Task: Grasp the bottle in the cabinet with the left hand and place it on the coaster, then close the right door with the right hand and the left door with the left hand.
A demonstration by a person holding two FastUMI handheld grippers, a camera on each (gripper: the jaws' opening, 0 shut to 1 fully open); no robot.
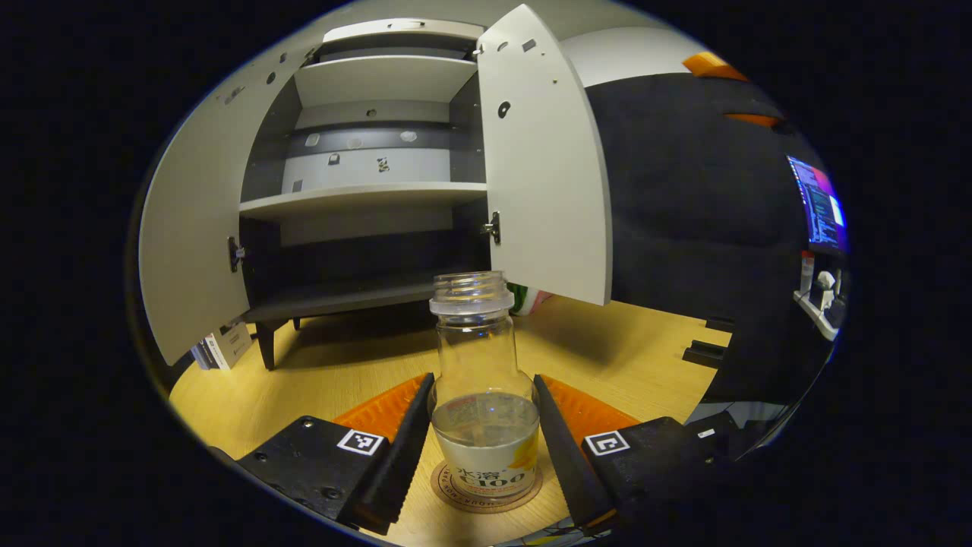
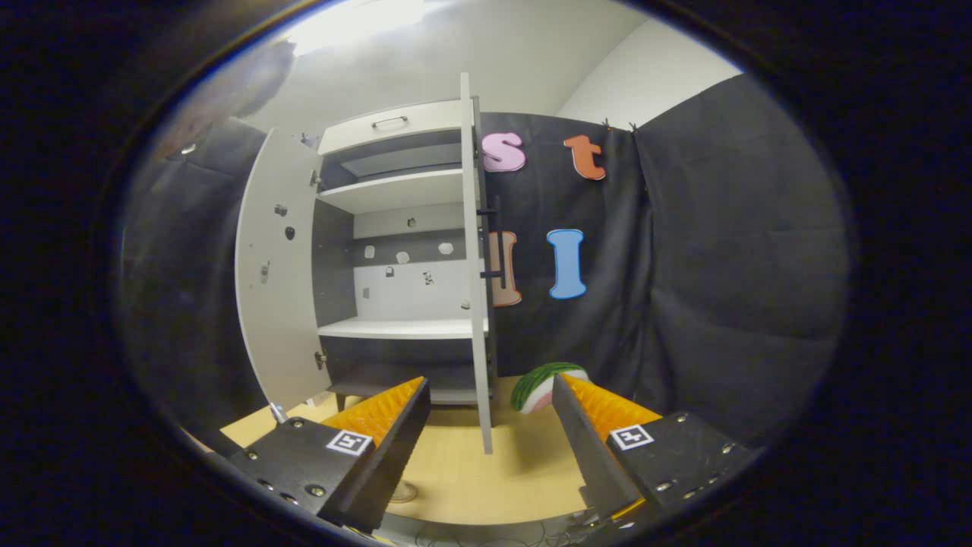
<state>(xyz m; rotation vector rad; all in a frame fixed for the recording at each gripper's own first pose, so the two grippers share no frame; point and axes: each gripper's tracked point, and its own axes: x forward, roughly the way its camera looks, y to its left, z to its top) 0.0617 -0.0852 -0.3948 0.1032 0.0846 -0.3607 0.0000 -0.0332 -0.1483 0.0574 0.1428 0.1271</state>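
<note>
One bottle [image 1: 484,395] on one coaster [image 1: 486,492] before one cabinet [image 1: 364,197], its two doors, left [image 1: 194,228] and right [image 1: 543,167], open; one watermelon slice [image 2: 548,386] beside the cabinet.

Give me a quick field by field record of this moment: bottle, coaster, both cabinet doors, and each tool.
bottle: uncapped bottle upright on the coaster, partly filled with clear liquid
coaster: round coaster on the wooden table, under the bottle
left door: left door open
right door: right door open
left tool: left tool straddles the bottle; whether its fingers touch the glass cannot be told
right tool: right tool open, empty, facing the right door's edge
</note>
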